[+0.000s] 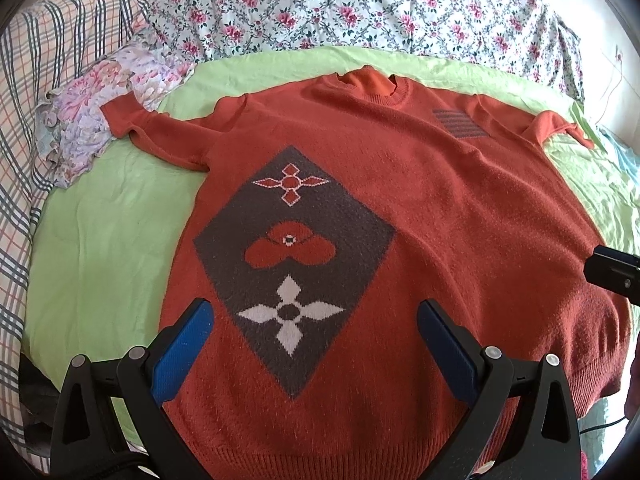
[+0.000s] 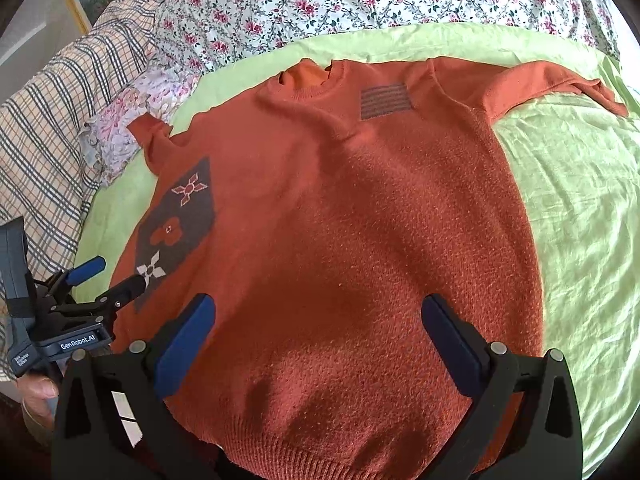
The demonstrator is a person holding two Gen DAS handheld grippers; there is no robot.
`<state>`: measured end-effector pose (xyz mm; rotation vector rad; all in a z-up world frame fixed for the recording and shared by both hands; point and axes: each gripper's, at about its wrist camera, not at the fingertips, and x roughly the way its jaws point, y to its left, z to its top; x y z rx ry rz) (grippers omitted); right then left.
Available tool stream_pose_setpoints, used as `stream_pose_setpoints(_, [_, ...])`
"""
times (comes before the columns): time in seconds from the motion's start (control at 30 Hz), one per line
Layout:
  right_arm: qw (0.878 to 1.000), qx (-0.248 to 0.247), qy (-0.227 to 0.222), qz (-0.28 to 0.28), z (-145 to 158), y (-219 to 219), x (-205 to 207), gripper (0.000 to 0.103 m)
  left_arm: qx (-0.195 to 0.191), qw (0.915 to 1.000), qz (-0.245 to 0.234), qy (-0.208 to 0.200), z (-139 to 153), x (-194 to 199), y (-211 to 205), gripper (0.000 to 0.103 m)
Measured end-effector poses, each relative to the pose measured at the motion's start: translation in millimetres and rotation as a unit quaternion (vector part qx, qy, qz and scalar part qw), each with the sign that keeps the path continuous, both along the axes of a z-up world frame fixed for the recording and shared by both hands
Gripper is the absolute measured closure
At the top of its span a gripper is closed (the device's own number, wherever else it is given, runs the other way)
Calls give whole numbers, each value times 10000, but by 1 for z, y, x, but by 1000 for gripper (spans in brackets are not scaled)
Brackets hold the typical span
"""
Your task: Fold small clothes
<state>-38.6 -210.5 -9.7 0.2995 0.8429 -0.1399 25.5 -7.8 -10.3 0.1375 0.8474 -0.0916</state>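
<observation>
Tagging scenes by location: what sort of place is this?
Most likely a bedroom, on a bed: the orange sweater lies flat on a green sheet, with a floral quilt and a plaid blanket bunched behind it.

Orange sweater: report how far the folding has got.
Done: the orange sweater is spread flat, front up, on the green sheet, both sleeves out to the sides. In hand: nothing; the left hand-held gripper and right hand-held gripper both hover open above the hem area, gripping no fabric. Left: every fold. Sleeves are not turned in and the body is not doubled over.
</observation>
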Motion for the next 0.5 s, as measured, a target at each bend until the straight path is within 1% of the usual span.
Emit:
stream_pose_setpoints(0.1, [9999, 102, -28, 16, 1, -1, -1, 0, 8, 9999, 21, 149, 0, 2, 1, 1])
stream_pose_setpoints(0.23, [9998, 191, -104, -38, 2, -5, -3, 0, 109, 9997, -39, 196, 1, 7, -2, 1])
stream_pose_setpoints(0.33, [9994, 276, -180, -109, 3, -12, -3, 2, 80, 9997, -67, 202, 3, 12, -5, 1])
stream_pose_setpoints(0.43, [9984, 472, -249, -190, 4, -22, -3, 8, 59, 9998, -75, 178, 5, 19, -8, 1])
stream_pose_setpoints(0.5, [9980, 523, -241, -245, 4, -29, -3, 16, 14, 9998, -81, 197, 5, 22, -10, 1])
